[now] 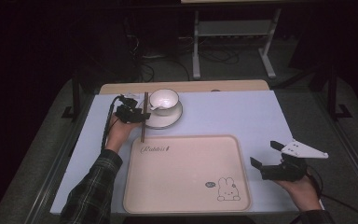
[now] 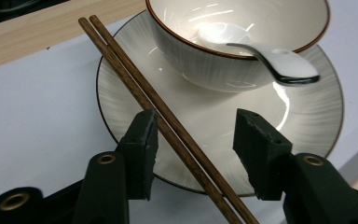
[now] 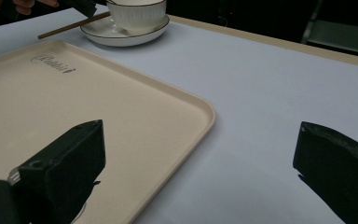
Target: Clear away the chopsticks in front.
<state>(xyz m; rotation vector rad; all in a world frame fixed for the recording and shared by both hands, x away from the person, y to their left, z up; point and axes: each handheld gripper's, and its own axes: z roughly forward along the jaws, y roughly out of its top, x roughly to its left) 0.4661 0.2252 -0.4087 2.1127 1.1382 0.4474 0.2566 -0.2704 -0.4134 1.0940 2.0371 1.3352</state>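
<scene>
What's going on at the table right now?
A person holds a gripper in each hand. The left gripper is open around the chopsticks, which lean on the saucer; the bowl on it holds a spoon. The right gripper hangs open beside the tray, holding nothing.

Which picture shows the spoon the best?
The left gripper view: the spoon is big and close, its end in the bowl and its handle over the rim. In the high view it's a tiny white bit, and the right gripper view doesn't let me make it out.
</scene>
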